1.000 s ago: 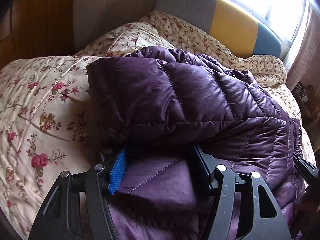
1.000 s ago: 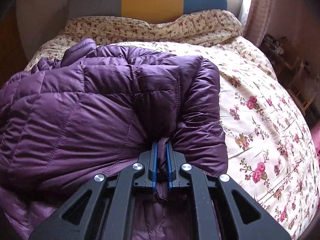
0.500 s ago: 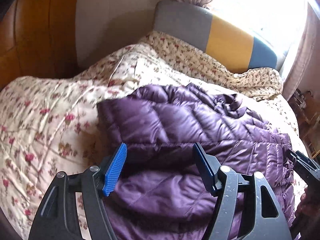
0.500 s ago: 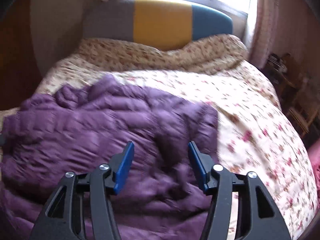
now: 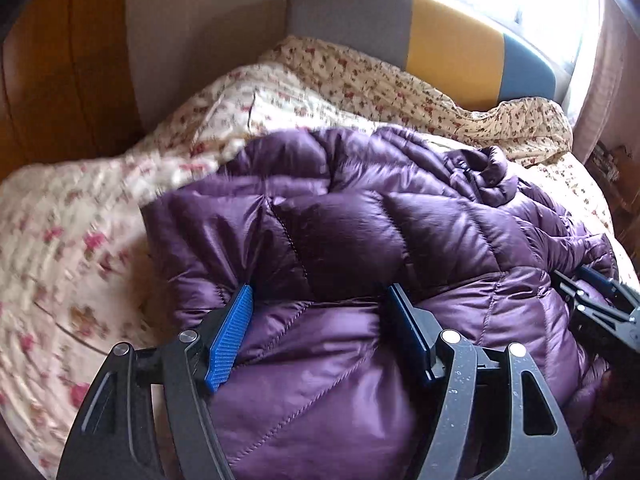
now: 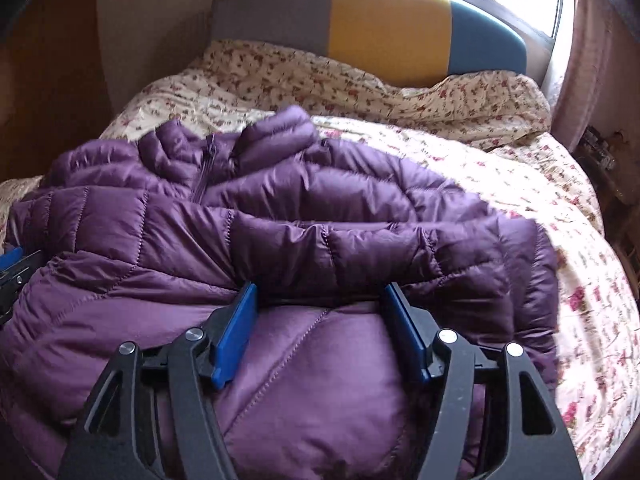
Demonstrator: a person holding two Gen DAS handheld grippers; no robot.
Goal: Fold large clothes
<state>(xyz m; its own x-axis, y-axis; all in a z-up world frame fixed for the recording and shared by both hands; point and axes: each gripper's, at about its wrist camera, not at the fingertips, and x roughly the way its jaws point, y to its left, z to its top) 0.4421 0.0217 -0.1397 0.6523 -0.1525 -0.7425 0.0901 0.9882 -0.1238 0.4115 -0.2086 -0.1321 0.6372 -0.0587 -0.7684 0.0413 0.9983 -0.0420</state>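
While both grippers hover over it, the purple quilted down jacket (image 5: pixel 400 248) lies folded on the bed, filling the centre and lower half of each frame. Its shell is glossy, stitched into puffy horizontal baffles across the upper fold and diagonal seams on the smoother panel nearest the cameras. In the right wrist view the collar (image 6: pixel 224 148) bunches at upper left of the garment, with a dark zipper (image 6: pixel 206 168) running down from it; a sleeve or folded edge lies as a thick roll across the middle of the frame. In the left wrist view the collar region is crumpled at right of centre.

The left gripper (image 5: pixel 320 336), at lower centre of its frame, has its blue-padded fingers (image 5: pixel 230 340) apart, with jacket fabric below and between them but not pinched. The right gripper (image 6: pixel 320 332) likewise has its fingers (image 6: pixel 236 332) spread and opening wider, nothing clamped between them; the jacket lies beneath. The right gripper also shows at the right edge of the left wrist view.

The floral quilt (image 6: pixel 520 184) covers the bed around the jacket. A headboard (image 6: pixel 384 28) in grey, yellow and blue panels stands at the top of both frames.
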